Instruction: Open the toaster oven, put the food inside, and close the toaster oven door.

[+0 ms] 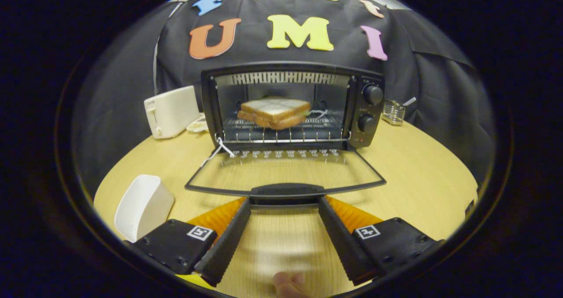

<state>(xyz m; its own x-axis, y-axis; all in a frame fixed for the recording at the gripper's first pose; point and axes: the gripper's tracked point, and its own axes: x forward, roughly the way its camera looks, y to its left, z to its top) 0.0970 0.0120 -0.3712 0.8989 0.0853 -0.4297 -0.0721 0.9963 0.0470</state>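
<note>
My gripper (284, 203) is spread wide and holds nothing, its two fingertips resting just under the handle (283, 189) of the toaster oven's glass door (286, 170), which lies folded down flat over the round wooden table (418, 179). The toaster oven (292, 106) stands toward the table's far edge with the sandwich (275, 112) sitting on its wire rack (281, 133). A white toaster (170, 112) stands beside the oven, a white dish (143, 206) lies near the table's near edge next to one finger, and a small wire holder (393, 112) sits beyond the oven's knobs (372, 94).
</note>
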